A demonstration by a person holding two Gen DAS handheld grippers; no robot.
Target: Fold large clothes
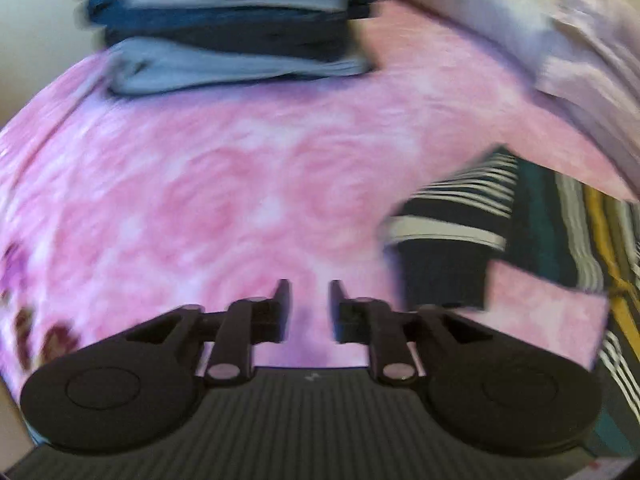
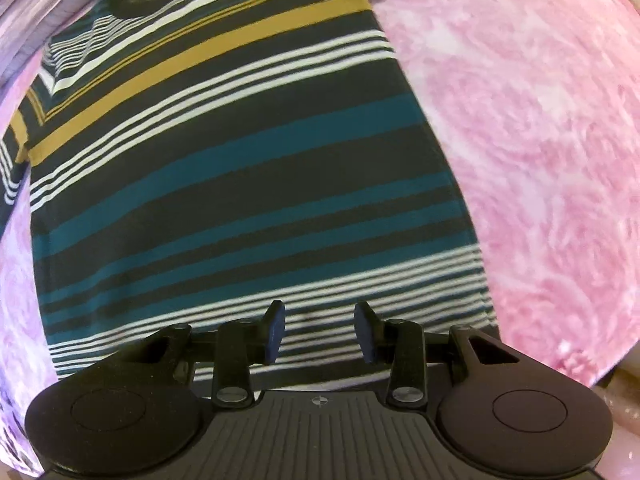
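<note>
A striped T-shirt [image 2: 240,168] in black, teal, mustard and white lies flat on the pink bedspread [image 2: 540,140], collar at the far end. My right gripper [image 2: 320,328] hovers open over the shirt's near hem, nothing between its fingers. In the left wrist view, which is blurred, the same shirt [image 1: 480,216] shows at the right with a sleeve lying outward. My left gripper [image 1: 310,308] is open over bare pink bedspread [image 1: 240,184], left of the shirt.
A stack of folded blue and grey clothes [image 1: 236,20] sits at the far end of the bed. A pale pillow or bedding [image 1: 540,40] lies at the far right. The bed's edge runs along the right in the right wrist view.
</note>
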